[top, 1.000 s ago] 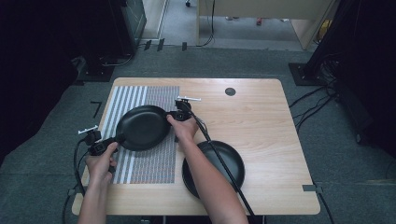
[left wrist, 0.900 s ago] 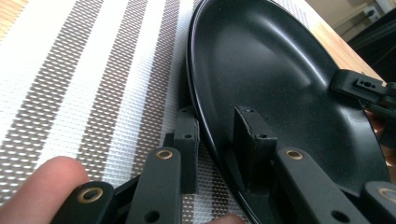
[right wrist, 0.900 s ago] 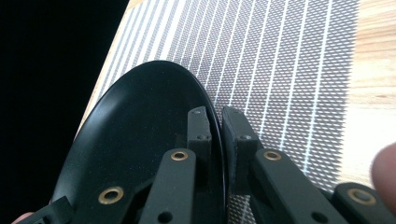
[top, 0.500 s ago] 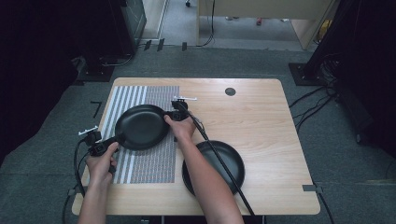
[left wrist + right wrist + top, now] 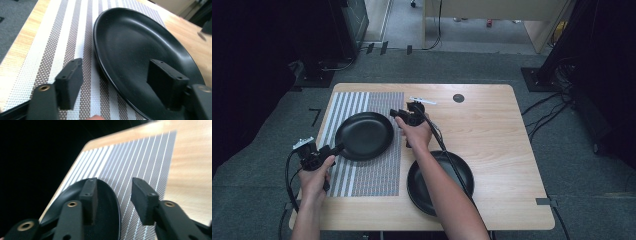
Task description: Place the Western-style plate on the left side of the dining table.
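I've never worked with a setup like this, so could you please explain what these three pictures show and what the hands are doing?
A person works at a wooden table, holding a hand-held two-jaw gripper in each hand. The high view looks down from above; the left gripper and right gripper show there. The other two pictures come from cameras riding on those grippers, looking along their black jaws.

On the table lies a striped mat with a black plate on it. A second plate lies on bare wood under the right forearm.

Both grippers are open, each straddling the first plate's rim at opposite edges: one jaw over the plate, one outside. Nothing is clamped.
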`<action>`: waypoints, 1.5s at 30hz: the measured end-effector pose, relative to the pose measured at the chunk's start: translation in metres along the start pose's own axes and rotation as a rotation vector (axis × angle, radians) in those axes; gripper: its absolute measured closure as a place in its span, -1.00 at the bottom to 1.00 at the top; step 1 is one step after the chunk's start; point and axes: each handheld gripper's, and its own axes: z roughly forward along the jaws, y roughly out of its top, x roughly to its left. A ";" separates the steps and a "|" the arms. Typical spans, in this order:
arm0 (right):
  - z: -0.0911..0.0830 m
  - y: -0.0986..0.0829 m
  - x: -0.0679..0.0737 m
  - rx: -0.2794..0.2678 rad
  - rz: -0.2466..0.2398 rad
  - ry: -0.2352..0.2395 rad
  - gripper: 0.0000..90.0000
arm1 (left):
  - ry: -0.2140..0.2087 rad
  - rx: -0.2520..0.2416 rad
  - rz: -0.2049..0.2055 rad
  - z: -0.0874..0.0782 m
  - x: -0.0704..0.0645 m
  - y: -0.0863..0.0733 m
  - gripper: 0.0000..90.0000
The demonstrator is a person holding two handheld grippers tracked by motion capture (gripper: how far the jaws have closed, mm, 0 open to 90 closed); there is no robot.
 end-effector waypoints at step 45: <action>-0.221 -0.043 -0.067 -0.010 -0.277 -0.098 -0.52 | 0.039 0.002 0.195 -0.045 -0.060 -0.047 -0.74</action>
